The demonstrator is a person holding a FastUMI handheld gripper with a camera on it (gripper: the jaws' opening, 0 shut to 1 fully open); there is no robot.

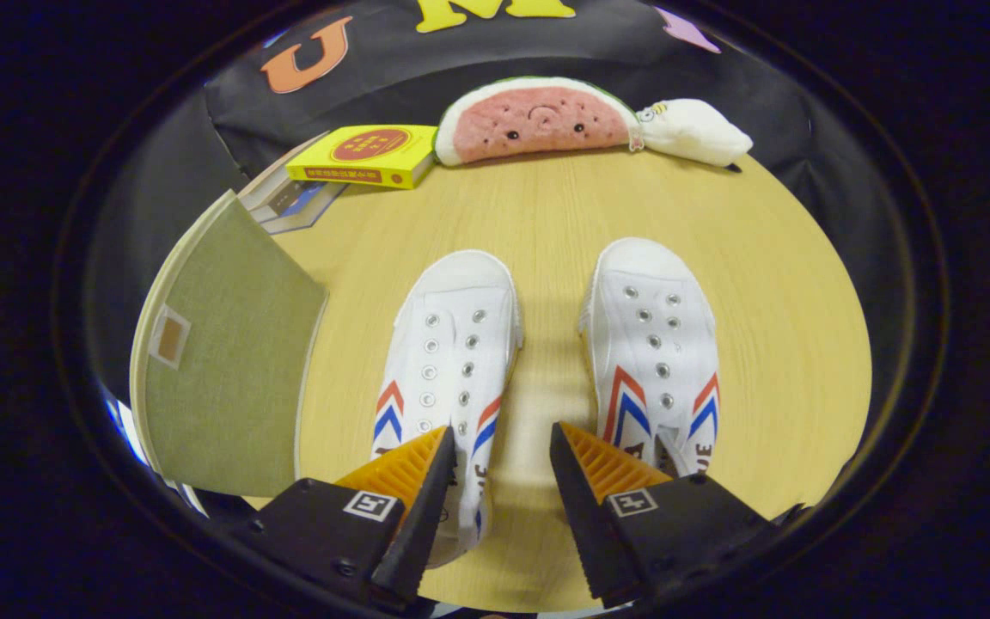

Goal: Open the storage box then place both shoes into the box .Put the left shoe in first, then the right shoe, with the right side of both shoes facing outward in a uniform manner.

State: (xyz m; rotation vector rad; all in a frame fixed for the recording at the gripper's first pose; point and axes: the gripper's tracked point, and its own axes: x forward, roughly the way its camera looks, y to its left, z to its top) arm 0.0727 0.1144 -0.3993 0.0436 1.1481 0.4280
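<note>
Two white canvas shoes with red and blue chevrons lie side by side on the wooden table (761, 284), toes pointing away from me. The left shoe (448, 344) runs under my left finger; the right shoe (658, 344) has its heel under my right finger. My gripper (502, 447) is open, hovering above the gap between the two heels with nothing between its fingers. The storage box (224, 361), olive-green cloth with a small label window, stands to the left of the left shoe. I cannot tell whether it is open.
A yellow book (366, 155) lies on other books beyond the box. A watermelon-slice plush (538, 120) and a white plush (693, 129) sit at the table's far edge. Bare wood stretches beyond the shoes and to their right.
</note>
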